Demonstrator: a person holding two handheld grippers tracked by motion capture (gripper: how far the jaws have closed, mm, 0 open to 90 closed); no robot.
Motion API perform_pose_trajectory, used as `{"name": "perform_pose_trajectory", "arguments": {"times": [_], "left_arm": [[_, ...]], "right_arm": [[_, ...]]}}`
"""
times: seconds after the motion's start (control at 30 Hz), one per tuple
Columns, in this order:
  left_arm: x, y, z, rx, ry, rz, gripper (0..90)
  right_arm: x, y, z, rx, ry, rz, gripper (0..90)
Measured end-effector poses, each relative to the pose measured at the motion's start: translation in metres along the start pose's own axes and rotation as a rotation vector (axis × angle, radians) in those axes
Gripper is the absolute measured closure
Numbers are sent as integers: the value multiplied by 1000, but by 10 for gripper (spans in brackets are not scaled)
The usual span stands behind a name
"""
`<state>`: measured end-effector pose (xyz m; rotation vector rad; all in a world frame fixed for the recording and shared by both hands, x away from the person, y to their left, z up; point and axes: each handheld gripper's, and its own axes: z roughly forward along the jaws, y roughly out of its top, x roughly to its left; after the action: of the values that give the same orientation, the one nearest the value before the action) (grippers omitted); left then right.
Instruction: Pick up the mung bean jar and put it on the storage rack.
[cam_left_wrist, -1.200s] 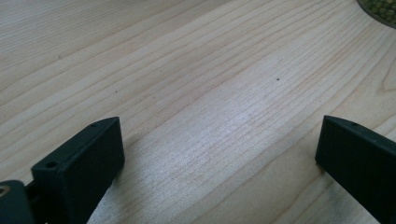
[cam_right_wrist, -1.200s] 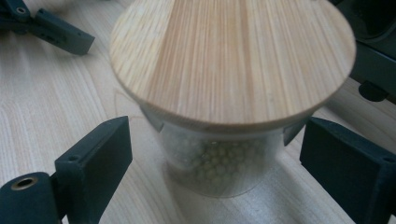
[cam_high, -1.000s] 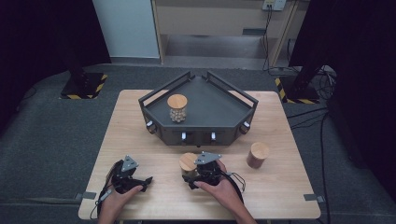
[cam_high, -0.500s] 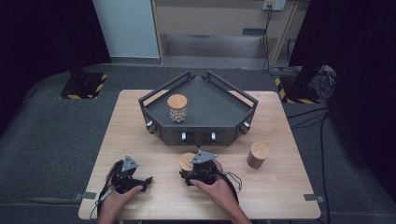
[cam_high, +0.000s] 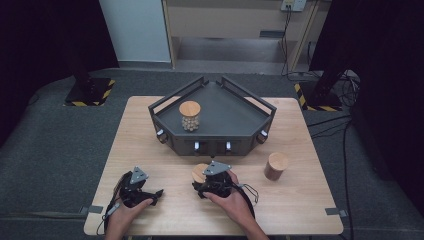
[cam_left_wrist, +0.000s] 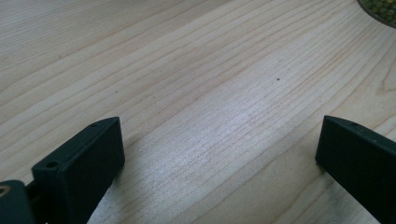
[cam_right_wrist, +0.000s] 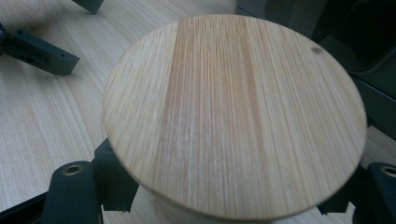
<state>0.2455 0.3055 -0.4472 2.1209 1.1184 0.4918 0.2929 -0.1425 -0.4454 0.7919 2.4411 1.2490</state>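
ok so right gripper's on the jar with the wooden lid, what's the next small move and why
Probably lift it straight up. The right gripper has just closed its jaws around the jar below its lid, and one like it already stands in the dark tray. The left gripper rests open nearby.

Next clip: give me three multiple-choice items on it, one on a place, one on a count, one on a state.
1. Where does the jar of pale balls stand?
A. in the black tray
B. on the floor
C. in the left claw

2. How many wood-lidded jars are in the high view?
A. one
B. three
C. five

3. How is the right claw?
A. wide open over bare wood
B. shut on a jar
C. lying in the tray

Key: 1 A, the jar of pale balls stands inside the tray. 2 B, the others are the held jar and a brown jar. 3 B, the right claw has its jaws against the jar under its lid.
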Motion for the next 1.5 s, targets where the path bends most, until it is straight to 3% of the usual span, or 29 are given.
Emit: {"name": "perform_pose_trajectory", "arguments": {"times": [0.8,1.5], "left_arm": [[0,0,0,0,1,0,0],[-1,0,0,0,4,-1,0]], "right_arm": [[-9,5,-21,-4,-13,-17,259],[-11,31,-46,-18,-7,-21,259]]}}
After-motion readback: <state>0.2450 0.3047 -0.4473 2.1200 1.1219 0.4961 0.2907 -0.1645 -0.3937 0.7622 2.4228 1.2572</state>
